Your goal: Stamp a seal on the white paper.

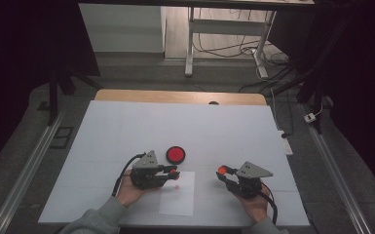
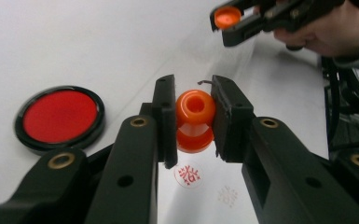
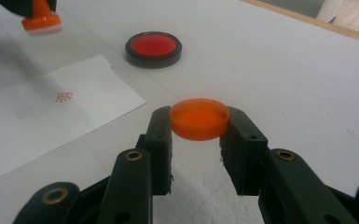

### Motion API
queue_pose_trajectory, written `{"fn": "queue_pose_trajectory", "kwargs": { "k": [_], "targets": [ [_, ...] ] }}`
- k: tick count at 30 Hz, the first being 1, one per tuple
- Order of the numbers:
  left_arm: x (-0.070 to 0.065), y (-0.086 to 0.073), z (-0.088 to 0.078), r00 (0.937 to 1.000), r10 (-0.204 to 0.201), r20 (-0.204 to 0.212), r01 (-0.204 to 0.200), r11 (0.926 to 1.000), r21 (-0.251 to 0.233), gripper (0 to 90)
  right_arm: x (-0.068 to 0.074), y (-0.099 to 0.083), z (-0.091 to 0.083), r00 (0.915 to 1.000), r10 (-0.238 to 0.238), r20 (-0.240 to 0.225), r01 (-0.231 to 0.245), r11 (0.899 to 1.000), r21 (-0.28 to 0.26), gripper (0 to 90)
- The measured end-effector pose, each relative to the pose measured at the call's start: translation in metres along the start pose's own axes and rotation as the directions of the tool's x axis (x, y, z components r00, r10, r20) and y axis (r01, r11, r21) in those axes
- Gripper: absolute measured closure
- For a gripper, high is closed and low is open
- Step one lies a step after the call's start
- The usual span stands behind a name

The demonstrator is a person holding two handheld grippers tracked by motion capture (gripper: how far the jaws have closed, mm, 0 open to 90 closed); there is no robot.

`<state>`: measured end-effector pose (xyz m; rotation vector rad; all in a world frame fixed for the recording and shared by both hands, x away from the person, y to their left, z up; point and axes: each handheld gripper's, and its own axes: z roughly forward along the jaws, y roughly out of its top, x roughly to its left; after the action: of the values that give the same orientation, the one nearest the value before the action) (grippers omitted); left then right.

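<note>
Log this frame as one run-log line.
left tool: shut on orange stamp, above paper | right tool: shut on orange cap | ink pad: open | paper: two prints

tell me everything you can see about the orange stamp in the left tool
The orange stamp looks like glossy plastic, with a rounded knob on top that has a hollow in its middle, a narrower waist, and a wider base below. It is clamped upright at the knob between the two black jaws of the left tool, lifted clear above the white paper. Its printing face points down, so it is hidden. Directly beneath it on the paper sits a crisp red round print, with a fainter one beside it.
</note>
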<state>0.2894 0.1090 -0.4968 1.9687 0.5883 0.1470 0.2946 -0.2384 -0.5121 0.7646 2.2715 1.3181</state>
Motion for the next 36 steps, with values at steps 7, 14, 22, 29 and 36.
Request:
{"fn": "queue_pose_trajectory", "kwargs": {
  "k": [7, 14, 22, 29, 36],
  "targets": [
    [0.005, 0.006, -0.011, 0.9998, -0.020, -0.007, 0.019, 0.9993, -0.031, 72.4, 0.000, 0.000, 0.001, 1.0000, -0.003, -0.003, 0.003, 1.000, -0.001, 64.1],
    [0.009, 0.016, -0.021, 0.9987, -0.046, -0.020, 0.045, 0.9967, -0.068, 72.4, 0.001, 0.000, 0.002, 1.0000, -0.001, -0.005, 0.001, 1.000, 0.002, 64.1],
    [0.014, 0.026, -0.034, 0.9974, -0.061, -0.038, 0.057, 0.9927, -0.106, 72.4, 0.001, 0.000, 0.002, 1.0000, -0.002, -0.006, 0.002, 1.000, 0.003, 64.1],
    [0.016, 0.029, -0.039, 0.9973, -0.065, -0.033, 0.061, 0.9916, -0.114, 72.4, 0.001, 0.000, 0.003, 1.0000, 0.000, -0.005, 0.000, 1.000, 0.003, 64.0],
    [0.015, 0.030, -0.035, 0.9975, -0.060, -0.035, 0.057, 0.9939, -0.094, 72.3, 0.001, 0.000, 0.004, 0.9999, 0.001, -0.010, -0.001, 1.000, 0.004, 64.0]
  ]
}}
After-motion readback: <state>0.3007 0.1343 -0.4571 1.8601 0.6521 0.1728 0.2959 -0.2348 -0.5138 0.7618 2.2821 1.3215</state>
